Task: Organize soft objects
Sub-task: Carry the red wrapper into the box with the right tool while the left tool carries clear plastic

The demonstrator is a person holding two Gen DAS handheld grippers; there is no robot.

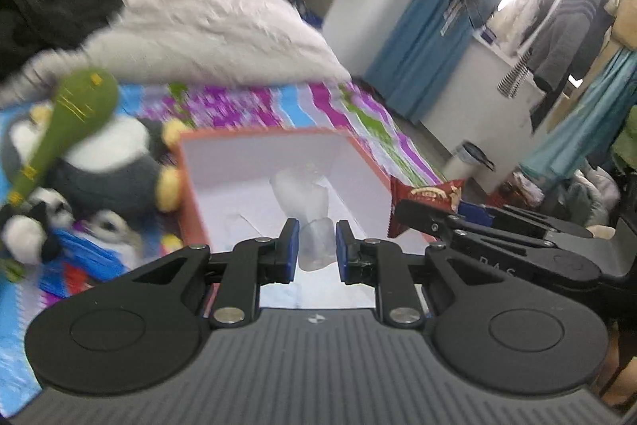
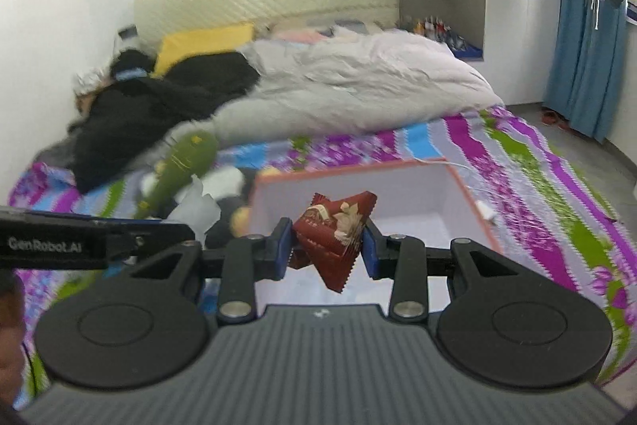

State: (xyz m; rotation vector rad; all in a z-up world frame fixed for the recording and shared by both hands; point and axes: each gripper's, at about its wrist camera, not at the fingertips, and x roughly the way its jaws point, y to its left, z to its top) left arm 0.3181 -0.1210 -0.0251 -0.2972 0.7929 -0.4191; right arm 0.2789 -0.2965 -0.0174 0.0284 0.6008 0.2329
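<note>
Motion blur smears the stuffed toys (image 1: pixel 103 178) at far left and the grey duvet (image 1: pixel 223 34). The red packet's (image 2: pixel 338 234) print is unreadable; the pale crumpled piece (image 1: pixel 314 222) cannot be identified.

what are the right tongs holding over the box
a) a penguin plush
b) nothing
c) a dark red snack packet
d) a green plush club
c: in the right wrist view, the right tongs are clamped on a dark red snack packet above the open orange box.
</note>
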